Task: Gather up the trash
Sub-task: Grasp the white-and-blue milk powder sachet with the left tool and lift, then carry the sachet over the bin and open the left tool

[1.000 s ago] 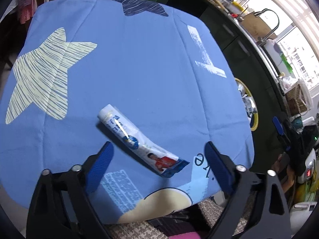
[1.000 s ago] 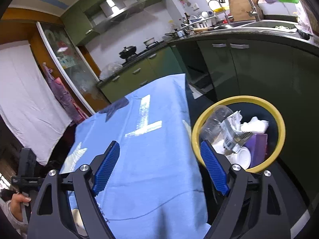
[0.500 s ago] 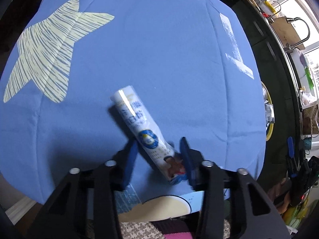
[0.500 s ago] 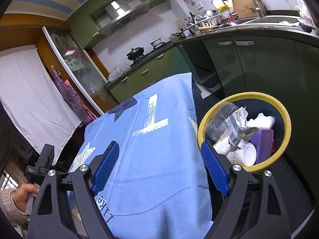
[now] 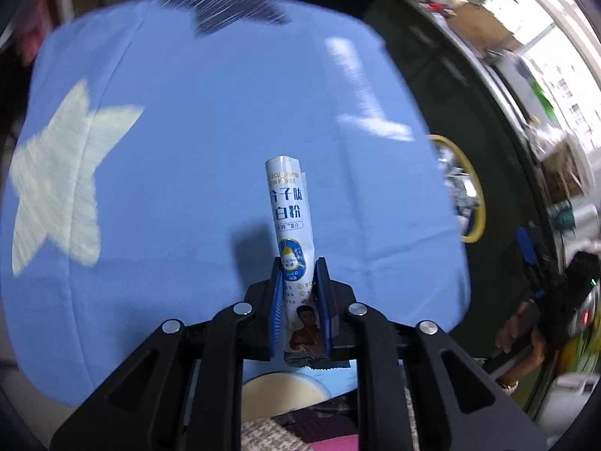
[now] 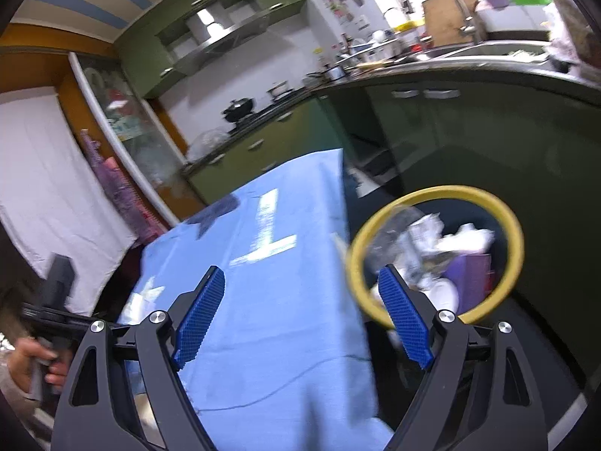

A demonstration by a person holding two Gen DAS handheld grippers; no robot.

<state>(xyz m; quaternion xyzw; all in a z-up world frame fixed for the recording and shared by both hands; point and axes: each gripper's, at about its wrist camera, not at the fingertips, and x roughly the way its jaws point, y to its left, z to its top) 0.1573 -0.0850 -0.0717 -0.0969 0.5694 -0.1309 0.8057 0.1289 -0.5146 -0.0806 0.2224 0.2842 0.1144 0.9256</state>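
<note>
surface: blue star-print tablecloth [image 5: 210, 120] | on it: apparently nothing loose

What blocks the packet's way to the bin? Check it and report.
Nothing visible does. The left gripper has its jaws shut on the packet above the blue cloth. The bin stands off the cloth's right edge, its mouth open though part full, with only bare cloth between.

A glossy white plastic sachet [image 5: 290, 225] catches light at frame centre; the blue tablecloth [image 5: 195, 158] around it looks matt woven cloth.
</note>
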